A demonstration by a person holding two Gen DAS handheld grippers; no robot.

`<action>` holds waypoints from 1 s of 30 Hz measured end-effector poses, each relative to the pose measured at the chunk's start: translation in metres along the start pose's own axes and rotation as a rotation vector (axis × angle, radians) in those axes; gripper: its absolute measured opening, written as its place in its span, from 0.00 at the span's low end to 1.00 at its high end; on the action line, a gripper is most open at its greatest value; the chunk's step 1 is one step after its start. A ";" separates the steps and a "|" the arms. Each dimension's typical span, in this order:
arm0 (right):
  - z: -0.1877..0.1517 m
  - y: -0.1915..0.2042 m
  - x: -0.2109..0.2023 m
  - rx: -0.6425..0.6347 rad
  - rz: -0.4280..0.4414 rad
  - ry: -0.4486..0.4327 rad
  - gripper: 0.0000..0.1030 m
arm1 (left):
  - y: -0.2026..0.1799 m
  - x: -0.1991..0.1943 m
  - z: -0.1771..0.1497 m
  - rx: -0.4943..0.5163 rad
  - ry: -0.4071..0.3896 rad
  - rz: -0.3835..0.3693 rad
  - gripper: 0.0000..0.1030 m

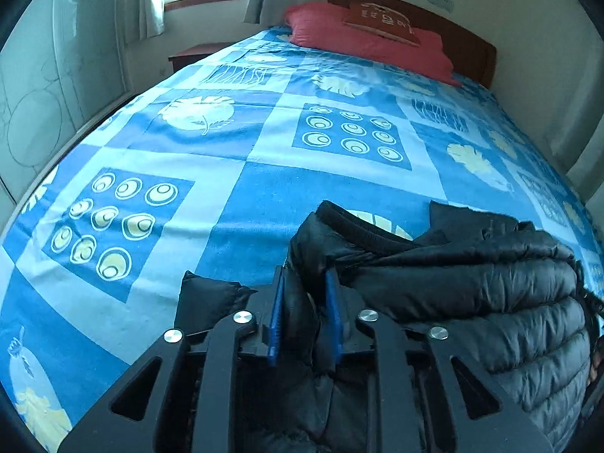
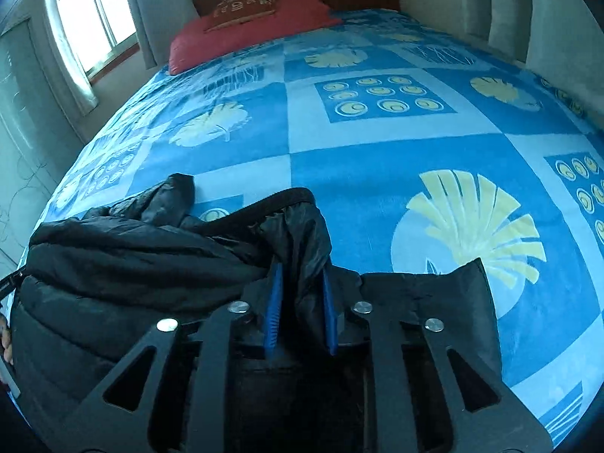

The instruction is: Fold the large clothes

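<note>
Left wrist view, jaws pinching black jacket (image 1: 472,287)

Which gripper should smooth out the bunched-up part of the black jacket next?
Probably the right gripper: the black jacket's crumpled heap lies just beside it in its view. The left gripper also has jacket between its fingers, so it is close.

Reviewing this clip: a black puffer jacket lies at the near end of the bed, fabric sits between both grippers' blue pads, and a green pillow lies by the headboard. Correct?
Not quite: the pillow is red, not green, as both wrist views show. The rest stands: the black puffer jacket lies at the near end of the bed, with fabric between the pads of the left gripper and right gripper.
</note>
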State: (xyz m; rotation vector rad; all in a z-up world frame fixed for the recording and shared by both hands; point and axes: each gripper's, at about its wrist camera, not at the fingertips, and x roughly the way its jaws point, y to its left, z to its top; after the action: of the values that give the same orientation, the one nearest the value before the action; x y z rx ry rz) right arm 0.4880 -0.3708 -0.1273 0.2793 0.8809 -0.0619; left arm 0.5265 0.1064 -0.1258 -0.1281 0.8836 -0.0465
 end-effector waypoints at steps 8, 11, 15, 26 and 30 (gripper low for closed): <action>-0.003 -0.012 -0.046 0.080 -0.001 -0.078 0.45 | 0.028 -0.051 -0.001 -0.072 -0.056 0.030 0.51; -0.007 0.017 -0.063 0.010 0.034 -0.111 0.45 | 0.022 -0.079 -0.007 -0.071 -0.132 0.062 0.51; -0.009 0.077 -0.062 -0.099 0.130 -0.099 0.45 | -0.025 -0.086 -0.012 0.018 -0.119 -0.001 0.51; -0.036 0.181 0.015 -0.291 0.102 0.051 0.44 | -0.116 -0.002 -0.034 0.106 0.043 -0.051 0.51; -0.030 0.170 0.005 -0.244 0.149 0.052 0.44 | -0.114 -0.006 -0.032 0.111 0.050 -0.058 0.51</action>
State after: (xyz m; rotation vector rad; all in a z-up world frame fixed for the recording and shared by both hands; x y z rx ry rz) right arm 0.4973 -0.1984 -0.1131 0.1177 0.9072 0.1911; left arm 0.4997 -0.0094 -0.1261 -0.0492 0.9252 -0.1535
